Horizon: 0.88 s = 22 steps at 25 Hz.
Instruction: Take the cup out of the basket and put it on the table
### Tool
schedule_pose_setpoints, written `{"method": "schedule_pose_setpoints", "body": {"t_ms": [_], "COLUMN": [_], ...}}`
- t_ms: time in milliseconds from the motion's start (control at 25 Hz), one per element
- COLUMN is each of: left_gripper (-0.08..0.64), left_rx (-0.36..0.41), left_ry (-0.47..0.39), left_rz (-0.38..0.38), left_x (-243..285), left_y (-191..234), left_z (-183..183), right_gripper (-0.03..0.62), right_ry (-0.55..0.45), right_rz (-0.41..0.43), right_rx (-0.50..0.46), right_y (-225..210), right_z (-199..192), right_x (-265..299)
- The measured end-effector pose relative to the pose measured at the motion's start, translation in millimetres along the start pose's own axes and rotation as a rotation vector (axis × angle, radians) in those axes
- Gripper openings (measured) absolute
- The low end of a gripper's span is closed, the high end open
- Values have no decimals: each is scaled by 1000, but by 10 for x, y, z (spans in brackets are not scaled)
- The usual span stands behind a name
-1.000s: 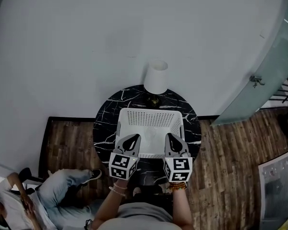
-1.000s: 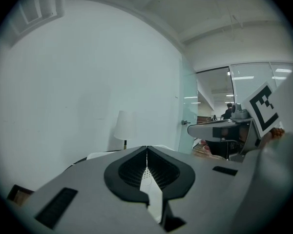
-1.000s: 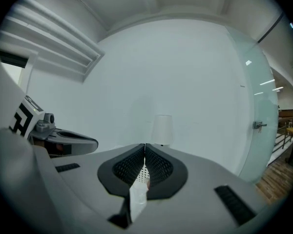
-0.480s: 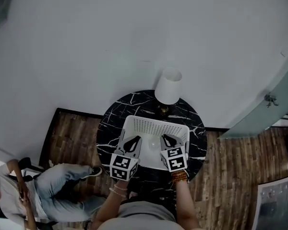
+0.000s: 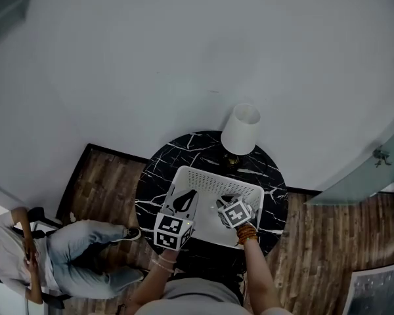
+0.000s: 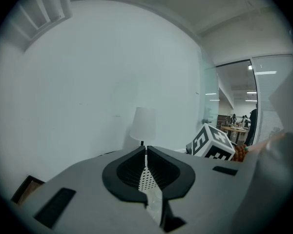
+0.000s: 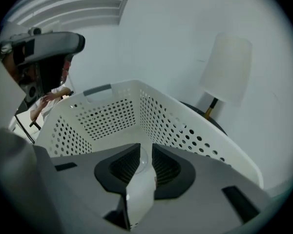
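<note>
A white perforated basket [image 5: 213, 174] stands on the round black marble table [image 5: 156, 184]. My right gripper [image 5: 221, 204] is tilted down inside the basket. In the right gripper view its jaws [image 7: 145, 148] stand a narrow gap apart, with the rim of a clear cup [image 7: 142, 161] pinched between them. The cup itself is hidden under the gripper in the head view. My left gripper [image 5: 186, 194] hovers over the basket's left rim, shut with nothing in it [image 6: 145, 151].
A white-shaded lamp [image 5: 241, 128] stands at the table's far edge, just behind the basket [image 7: 112, 112]. A seated person [image 5: 26, 258] is on the wooden floor to the left. A glass door [image 5: 374, 176] is at the right.
My right gripper has gone forward and down into the basket, tilting left, and now has the cup between its jaws. The left gripper has kept its place by the rim.
</note>
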<state>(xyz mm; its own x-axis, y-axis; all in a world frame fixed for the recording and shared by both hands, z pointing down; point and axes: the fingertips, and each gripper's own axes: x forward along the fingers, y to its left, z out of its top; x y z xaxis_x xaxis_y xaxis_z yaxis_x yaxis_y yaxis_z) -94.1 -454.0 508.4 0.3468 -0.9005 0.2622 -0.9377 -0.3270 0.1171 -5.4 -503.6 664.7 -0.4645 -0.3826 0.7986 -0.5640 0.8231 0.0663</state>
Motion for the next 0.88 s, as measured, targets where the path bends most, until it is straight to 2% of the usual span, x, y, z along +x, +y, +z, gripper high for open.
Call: {"method": "schedule_pose_setpoints", "body": {"t_ms": [320,880], "left_gripper": [5,5], "left_rx": [-9,-9], "left_ry": [13,36], "left_rz": [27,51], "left_x": [45,59], "left_y": [15,49], "left_z": [-55,-125], "right_gripper": [74,72], "right_ry": [67,127], "right_rz": [49,84], "right_rx": [-23,25], "right_y": [-13,6], "right_z": [-155,-302], "right_x": [206,467]}}
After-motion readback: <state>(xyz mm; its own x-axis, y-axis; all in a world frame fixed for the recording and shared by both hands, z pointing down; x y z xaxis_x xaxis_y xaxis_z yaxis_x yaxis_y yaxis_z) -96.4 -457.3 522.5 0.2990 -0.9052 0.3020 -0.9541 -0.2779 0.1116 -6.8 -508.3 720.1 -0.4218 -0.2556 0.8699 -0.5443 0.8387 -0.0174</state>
